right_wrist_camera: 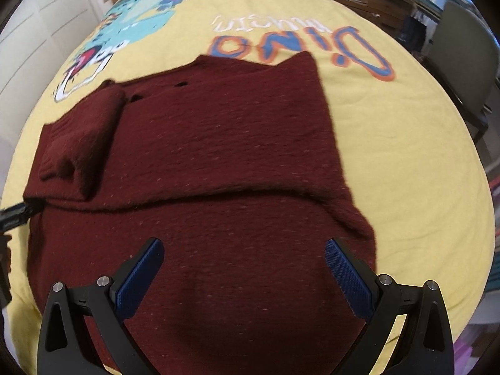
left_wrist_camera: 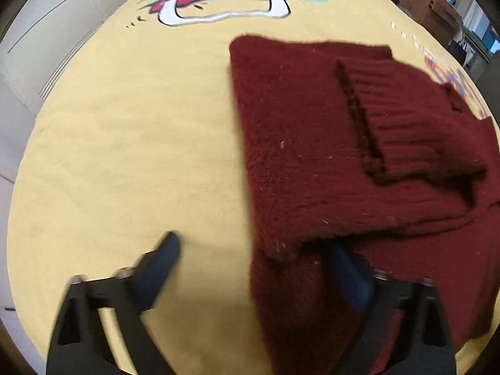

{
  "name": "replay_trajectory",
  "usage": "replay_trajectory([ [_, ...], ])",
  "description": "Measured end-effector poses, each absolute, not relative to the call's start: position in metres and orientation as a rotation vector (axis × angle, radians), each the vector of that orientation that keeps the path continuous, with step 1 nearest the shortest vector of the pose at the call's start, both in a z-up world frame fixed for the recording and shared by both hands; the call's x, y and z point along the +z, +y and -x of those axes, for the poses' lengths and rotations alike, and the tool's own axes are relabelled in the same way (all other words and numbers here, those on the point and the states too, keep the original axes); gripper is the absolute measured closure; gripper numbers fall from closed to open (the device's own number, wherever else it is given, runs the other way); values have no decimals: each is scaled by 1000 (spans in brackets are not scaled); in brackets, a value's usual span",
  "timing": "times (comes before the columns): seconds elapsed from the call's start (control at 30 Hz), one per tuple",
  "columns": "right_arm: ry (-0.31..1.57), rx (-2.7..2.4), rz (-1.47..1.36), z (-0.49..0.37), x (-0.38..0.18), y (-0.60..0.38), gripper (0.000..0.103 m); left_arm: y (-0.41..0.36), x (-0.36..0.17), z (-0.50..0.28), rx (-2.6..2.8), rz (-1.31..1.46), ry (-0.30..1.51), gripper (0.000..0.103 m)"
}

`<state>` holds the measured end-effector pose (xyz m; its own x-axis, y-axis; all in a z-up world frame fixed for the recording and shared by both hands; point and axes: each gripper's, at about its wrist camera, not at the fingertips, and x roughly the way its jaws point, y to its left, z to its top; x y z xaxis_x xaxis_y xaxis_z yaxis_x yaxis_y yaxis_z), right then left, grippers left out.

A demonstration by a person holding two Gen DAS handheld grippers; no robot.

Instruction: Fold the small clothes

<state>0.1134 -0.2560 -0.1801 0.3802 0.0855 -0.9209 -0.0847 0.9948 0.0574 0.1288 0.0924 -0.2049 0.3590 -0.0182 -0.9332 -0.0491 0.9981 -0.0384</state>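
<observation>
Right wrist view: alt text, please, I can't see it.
A dark red knit sweater, partly folded, lies on a yellow dinosaur-print bedspread. The right gripper hangs open above its near part, holding nothing.

Dark maroon knit sweater, ribbed at its folded sleeve, on a yellow cloth printed with a turquoise cartoon dinosaur and blue, orange-edged lettering. Gripper pads blue, diamond-textured; frames black.
</observation>
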Motion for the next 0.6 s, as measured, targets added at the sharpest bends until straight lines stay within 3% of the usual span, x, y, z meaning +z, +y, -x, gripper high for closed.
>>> replay_trajectory([
  [0.1,1183,128,34,-116,-183,-238,0,93,-205,-131,-6,88,1175,38],
  [0.17,1182,145,57,-119,-182,-224,0,91,-202,-132,-36,88,1152,61],
  [0.27,1173,186,98,-127,-176,-197,1,82,-201,-131,-84,74,1135,85],
  [0.37,1144,243,134,-139,-162,-164,1,77,-201,-131,-102,61,1139,90],
  [0.6,1114,425,279,-173,-152,-55,1,87,-201,-133,-121,123,1164,90],
])
